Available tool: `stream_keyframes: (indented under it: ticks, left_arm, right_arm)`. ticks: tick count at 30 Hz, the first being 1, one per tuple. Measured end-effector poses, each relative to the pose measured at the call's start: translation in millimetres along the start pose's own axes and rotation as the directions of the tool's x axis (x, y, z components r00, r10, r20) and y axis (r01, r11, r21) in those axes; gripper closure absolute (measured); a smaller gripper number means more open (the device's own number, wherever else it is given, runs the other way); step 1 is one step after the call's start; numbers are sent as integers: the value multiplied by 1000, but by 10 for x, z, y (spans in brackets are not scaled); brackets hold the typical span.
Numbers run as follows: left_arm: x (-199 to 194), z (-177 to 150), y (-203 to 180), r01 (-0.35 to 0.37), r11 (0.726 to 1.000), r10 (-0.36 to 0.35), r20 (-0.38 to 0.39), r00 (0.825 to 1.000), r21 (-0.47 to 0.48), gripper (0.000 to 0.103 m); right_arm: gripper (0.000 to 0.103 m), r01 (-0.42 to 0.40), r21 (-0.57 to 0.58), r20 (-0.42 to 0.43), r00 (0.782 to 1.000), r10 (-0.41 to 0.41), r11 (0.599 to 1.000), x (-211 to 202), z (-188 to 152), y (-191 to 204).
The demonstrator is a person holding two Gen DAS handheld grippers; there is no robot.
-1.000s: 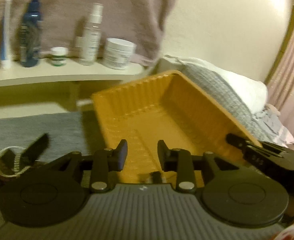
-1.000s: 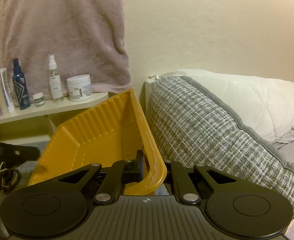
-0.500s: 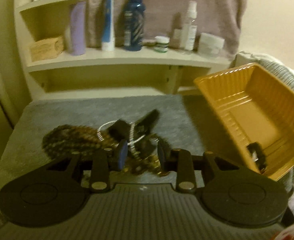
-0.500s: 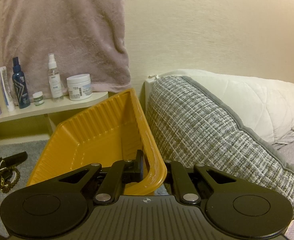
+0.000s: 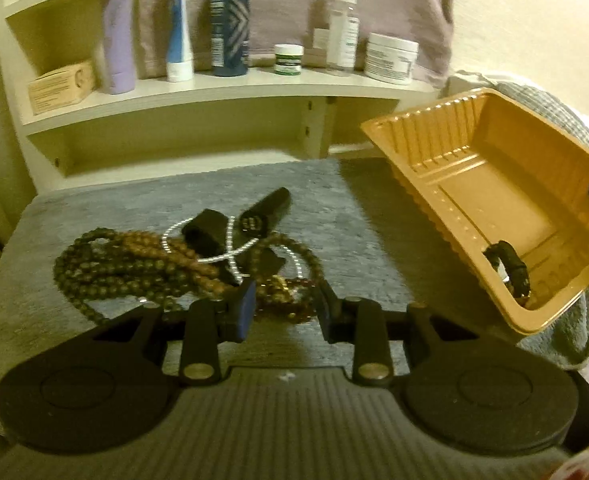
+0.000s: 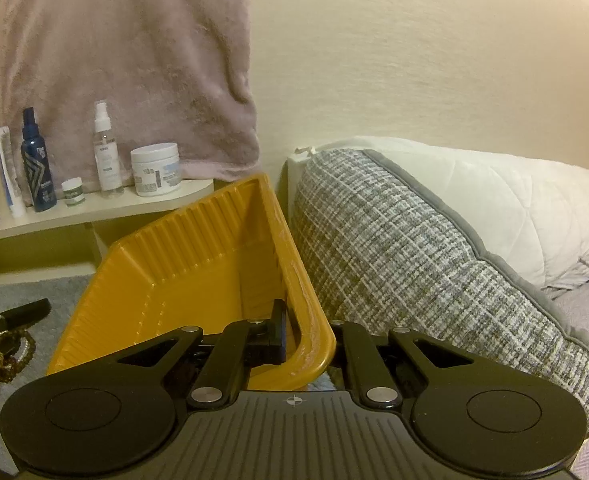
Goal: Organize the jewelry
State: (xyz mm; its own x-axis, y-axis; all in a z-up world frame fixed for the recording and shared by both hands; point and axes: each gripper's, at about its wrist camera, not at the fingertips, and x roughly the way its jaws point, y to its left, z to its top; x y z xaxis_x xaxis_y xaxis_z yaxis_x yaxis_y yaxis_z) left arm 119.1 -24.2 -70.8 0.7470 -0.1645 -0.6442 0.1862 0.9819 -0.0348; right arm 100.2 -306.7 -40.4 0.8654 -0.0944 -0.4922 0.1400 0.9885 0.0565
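The right gripper point(image 6: 308, 344) is clamped on the orange tray's point(image 6: 182, 280) rim, tilting it toward the heap (likely to ease loading). The left gripper point(image 5: 282, 310), partly open and empty, hovers over the beaded necklaces point(image 5: 142, 264), lower center; 1 dark piece point(image 5: 510, 268) lies in the tray.
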Motion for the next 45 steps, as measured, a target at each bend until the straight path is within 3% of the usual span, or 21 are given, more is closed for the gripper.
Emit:
stream_keyframes:
  ticks: [9, 12, 19, 35, 45]
  left_arm:
    - [157, 1, -92, -31, 998, 32, -18, 999, 57, 86]
    - [188, 4, -112, -61, 995, 63, -26, 998, 81, 97]
    - [110, 20, -107, -60, 995, 61, -14, 998, 77, 101]
    - [-196, 338, -256, 35, 996, -43, 107, 993, 79, 101]
    - [-302, 606, -539, 165, 979, -182, 155, 971, 119, 102]
  right_arm:
    - [95, -1, 1, -2, 1000, 1, 1000, 5, 2, -6]
    - [95, -1, 4, -3, 1000, 1, 1000, 5, 1, -8]
    - [95, -1, 5, -3, 1000, 1, 1000, 1, 2, -7]
    - [95, -1, 5, -1, 1000, 1, 1000, -4, 1, -3]
    - [95, -2, 7, -1, 1000, 2, 1000, -10, 1, -4]
